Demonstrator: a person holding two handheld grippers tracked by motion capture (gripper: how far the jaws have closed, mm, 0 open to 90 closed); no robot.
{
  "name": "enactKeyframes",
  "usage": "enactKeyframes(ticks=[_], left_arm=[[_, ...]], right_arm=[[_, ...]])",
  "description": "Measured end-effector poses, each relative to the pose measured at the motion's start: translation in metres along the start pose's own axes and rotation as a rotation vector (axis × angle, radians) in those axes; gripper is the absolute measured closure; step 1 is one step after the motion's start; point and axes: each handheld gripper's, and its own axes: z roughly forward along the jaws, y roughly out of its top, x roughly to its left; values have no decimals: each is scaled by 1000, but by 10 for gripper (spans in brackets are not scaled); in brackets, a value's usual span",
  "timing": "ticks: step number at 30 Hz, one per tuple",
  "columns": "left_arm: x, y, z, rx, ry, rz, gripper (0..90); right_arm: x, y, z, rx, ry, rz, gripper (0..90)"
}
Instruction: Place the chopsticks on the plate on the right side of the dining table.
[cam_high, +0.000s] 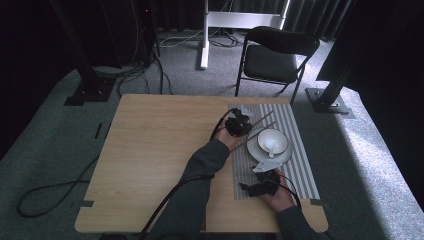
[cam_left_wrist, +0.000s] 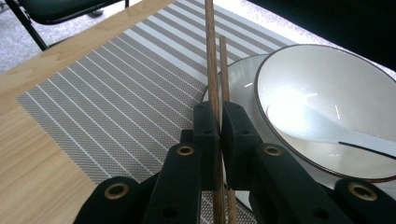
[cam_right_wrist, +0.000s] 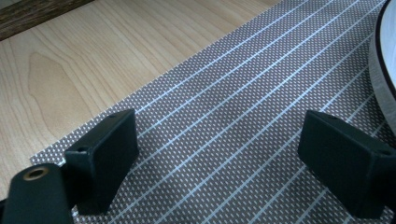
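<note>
On the bare wooden surface (cam_high: 155, 150) to the left nothing lies; the work sits toward the right, on a grey striped placemat (cam_high: 300, 165).

The left claw (cam_left_wrist: 219, 116) comes first. Its two black jaws are drawn together and clamped on a pair of wooden chopsticks (cam_left_wrist: 212, 60), which pass up between the pads and run on ahead, over the striped mat. One stick sits squarely in the pinch; the thinner-looking second one lies just beside it, and whether the pads press on it too I cannot tell. In the high view this left claw (cam_high: 238, 125) is at the mat's far left corner, with the chopsticks (cam_high: 262, 120) slanting away from it toward the mat's far edge, just beside the dishes.

Right of the sticks stands a white bowl (cam_left_wrist: 336, 93) with a dark rim, set on a white plate (cam_high: 260, 152). A white spoon (cam_left_wrist: 317, 128) rests inside the bowl.

Nearer the person, the right claw (cam_right_wrist: 224, 163) has its jaws wide apart, with nothing between them. It hangs low over the placemat (cam_right_wrist: 224, 107), close to the mat's near left corner, and the plate's rim (cam_right_wrist: 380, 74) shows at its right edge. In the high view the right claw (cam_high: 257, 187) lies just this side of the plate.
</note>
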Motion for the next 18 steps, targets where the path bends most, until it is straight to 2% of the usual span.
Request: enactKeyframes(ticks=[10, 18], left_arm=[[-1, 0, 13, 25, -5, -10, 847], [0, -5, 23, 59, -9, -1, 847]], right_arm=[[0, 0, 0, 1, 0, 1, 111], [0, 0, 0, 1, 0, 1, 111]])
